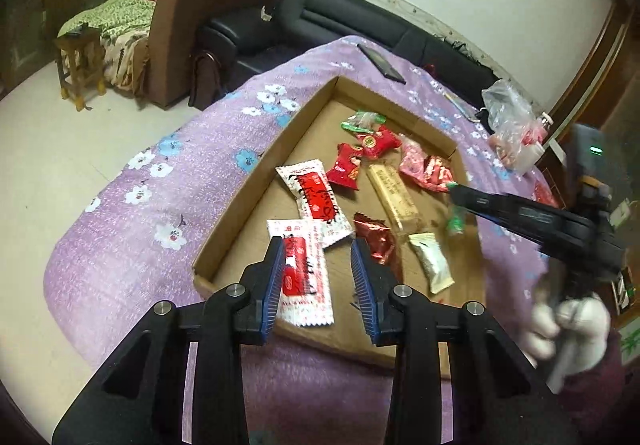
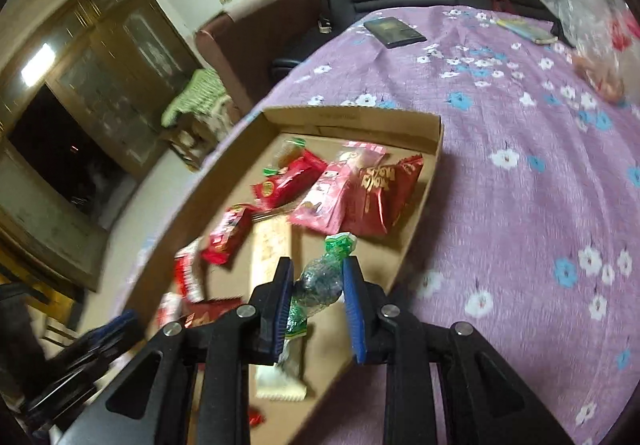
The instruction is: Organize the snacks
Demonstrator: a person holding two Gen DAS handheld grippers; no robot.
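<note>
A shallow cardboard tray [image 1: 256, 181] lies on a purple flowered cloth and holds several wrapped snacks. My left gripper [image 1: 318, 245] is open above the tray's near end, over a white-and-red packet [image 1: 304, 277], with a dark red foil packet [image 1: 376, 241] by its right finger. My right gripper [image 2: 318, 265] holds a green-and-clear wrapped candy [image 2: 320, 281] between its blue pads, above the tray [image 2: 424, 181]. In the left wrist view the right gripper [image 1: 456, 201] reaches in from the right with the candy [image 1: 456, 223] hanging at its tip.
A clear plastic bag with more snacks [image 1: 512, 125] lies on the cloth at the far right. A dark phone [image 1: 382, 63] lies beyond the tray. A black sofa [image 1: 340, 13] and a brown armchair [image 1: 188, 5] stand behind the table.
</note>
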